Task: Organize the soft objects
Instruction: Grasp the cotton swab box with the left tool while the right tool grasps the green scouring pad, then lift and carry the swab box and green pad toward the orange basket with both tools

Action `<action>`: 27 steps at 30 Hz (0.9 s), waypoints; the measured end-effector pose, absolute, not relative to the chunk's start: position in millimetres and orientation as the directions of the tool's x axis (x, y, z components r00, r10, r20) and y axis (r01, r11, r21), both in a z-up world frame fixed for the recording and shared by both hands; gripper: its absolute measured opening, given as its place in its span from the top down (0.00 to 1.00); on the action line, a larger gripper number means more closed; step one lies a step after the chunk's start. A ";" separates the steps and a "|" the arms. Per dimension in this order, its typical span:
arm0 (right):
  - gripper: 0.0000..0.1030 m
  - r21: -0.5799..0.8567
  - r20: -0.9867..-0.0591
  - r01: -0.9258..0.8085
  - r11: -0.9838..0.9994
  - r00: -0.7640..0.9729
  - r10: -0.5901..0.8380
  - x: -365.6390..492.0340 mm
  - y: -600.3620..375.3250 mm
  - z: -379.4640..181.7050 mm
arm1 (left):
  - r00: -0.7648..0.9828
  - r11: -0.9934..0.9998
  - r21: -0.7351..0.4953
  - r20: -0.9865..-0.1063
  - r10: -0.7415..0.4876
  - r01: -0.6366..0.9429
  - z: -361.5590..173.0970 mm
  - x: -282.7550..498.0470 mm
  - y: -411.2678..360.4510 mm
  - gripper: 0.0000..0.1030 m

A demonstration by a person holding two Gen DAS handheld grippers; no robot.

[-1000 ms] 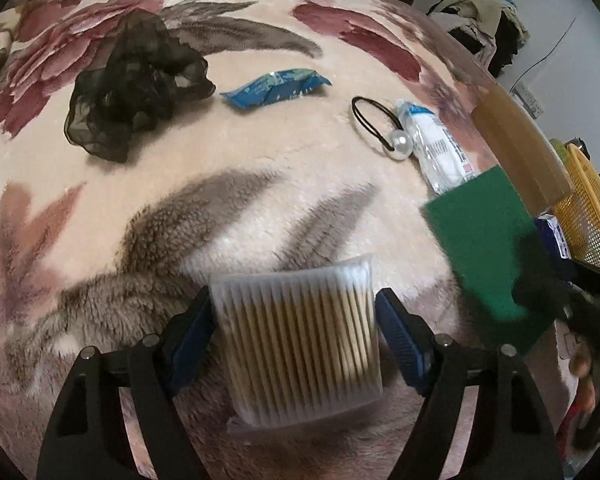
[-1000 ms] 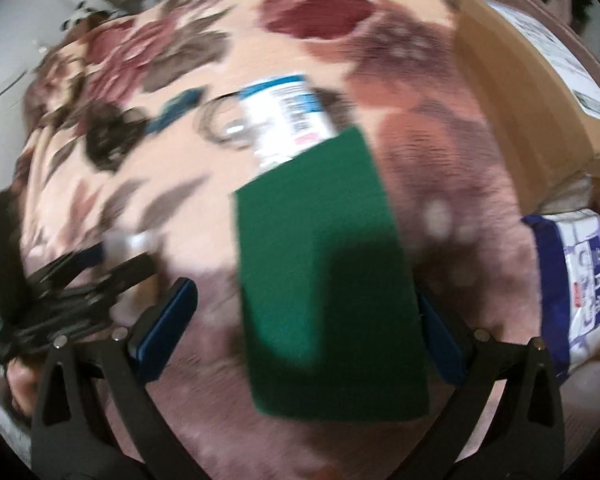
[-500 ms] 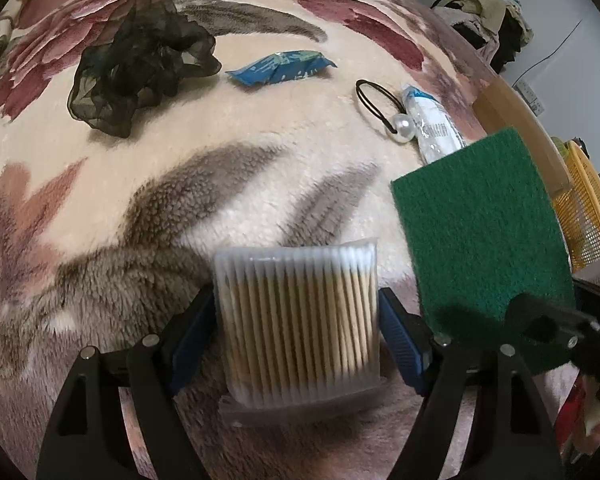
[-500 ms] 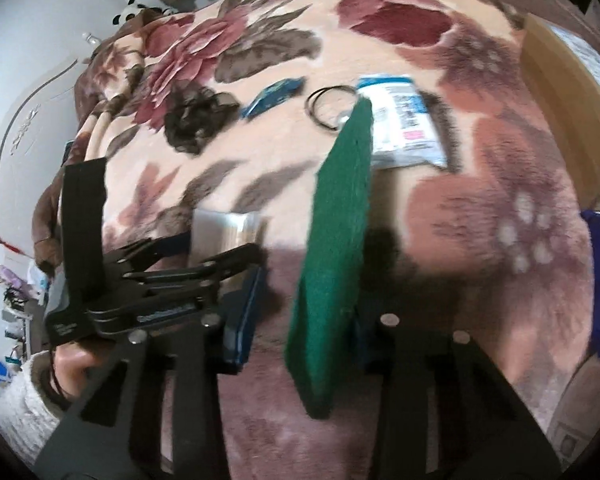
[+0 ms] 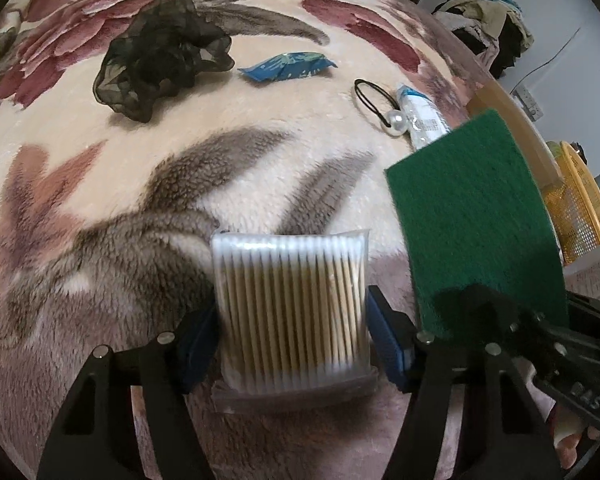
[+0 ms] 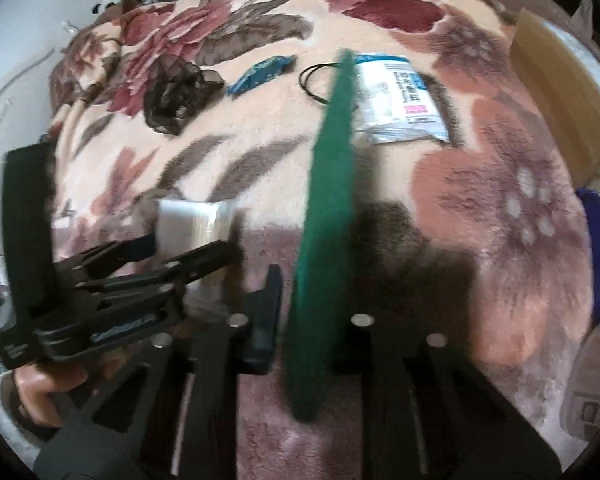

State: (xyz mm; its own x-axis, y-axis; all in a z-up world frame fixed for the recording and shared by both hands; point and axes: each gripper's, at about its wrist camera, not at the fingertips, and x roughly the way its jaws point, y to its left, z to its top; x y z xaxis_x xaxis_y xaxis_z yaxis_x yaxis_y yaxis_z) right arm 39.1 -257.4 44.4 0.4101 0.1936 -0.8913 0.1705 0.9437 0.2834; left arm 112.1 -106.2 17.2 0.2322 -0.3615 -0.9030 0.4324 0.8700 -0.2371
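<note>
Left wrist view looks down on a bed covered by a soft blanket [image 5: 148, 168] with big red flowers and grey leaves. The left gripper [image 5: 290, 328] has a clear pack of cotton swabs [image 5: 290, 300] between its blue pads, and its jaws are closing on it; the pads touch both sides of the pack. The pack lies on the blanket at the near edge of the scene. To the right of it, the green scrubbing pad [image 5: 476, 232] stands up off the blanket, held at its near end by the right gripper [image 5: 480, 308].

On the far side of the blanket lie a black mesh scrunchie [image 5: 160, 56], a blue wrapped packet [image 5: 288, 66], a black hair tie with a pearl [image 5: 380, 108] and a white and blue packet [image 5: 424, 116] just beside it. A yellow basket [image 5: 576, 208] is at the far right, off the bed.

Right wrist view shows the green scrubbing pad edge-on between the right gripper's jaws, which are closing and pinch its lower part. A hand [image 6: 48, 388] at the near left holds the left gripper.
</note>
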 end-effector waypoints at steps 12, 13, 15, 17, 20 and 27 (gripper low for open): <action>0.88 0.243 -0.870 0.174 0.954 0.474 0.135 21.3 -259.6 75.2 | 0.300 0.867 -0.214 -0.879 -0.372 0.449 52.3 97.0 -100.4 0.36; 0.89 0.243 -0.868 0.173 0.954 0.477 0.134 20.2 -260.1 77.7 | 0.302 0.866 -0.213 -0.878 -0.373 0.452 55.5 96.0 -100.9 0.36; 0.89 0.248 -0.861 0.174 0.953 0.490 0.134 16.6 -261.8 82.6 | 0.306 0.864 -0.212 -0.874 -0.377 0.457 61.7 94.0 -102.8 0.36; 0.89 0.249 -0.851 0.173 0.953 0.509 0.130 11.3 -263.5 89.6 | 0.317 0.861 -0.206 -0.869 -0.380 0.466 69.1 90.1 -104.2 0.35; 0.89 0.252 -0.840 0.165 0.953 0.526 0.131 4.8 -264.8 99.7 | 0.327 0.856 -0.201 -0.863 -0.385 0.476 78.0 85.4 -108.8 0.35; 0.88 0.295 -0.859 0.192 0.936 0.482 0.172 20.7 -267.7 88.1 | 0.308 0.860 -0.199 -0.876 -0.371 0.470 74.6 80.8 -116.9 0.35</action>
State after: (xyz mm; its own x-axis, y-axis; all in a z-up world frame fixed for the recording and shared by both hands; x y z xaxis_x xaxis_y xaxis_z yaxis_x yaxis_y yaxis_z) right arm 20.7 -267.7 88.1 0.4822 0.1719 -0.8590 0.1922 0.9359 0.2952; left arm 80.8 -116.9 74.6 0.3076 -0.3708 -0.8763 0.4705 0.8598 -0.1986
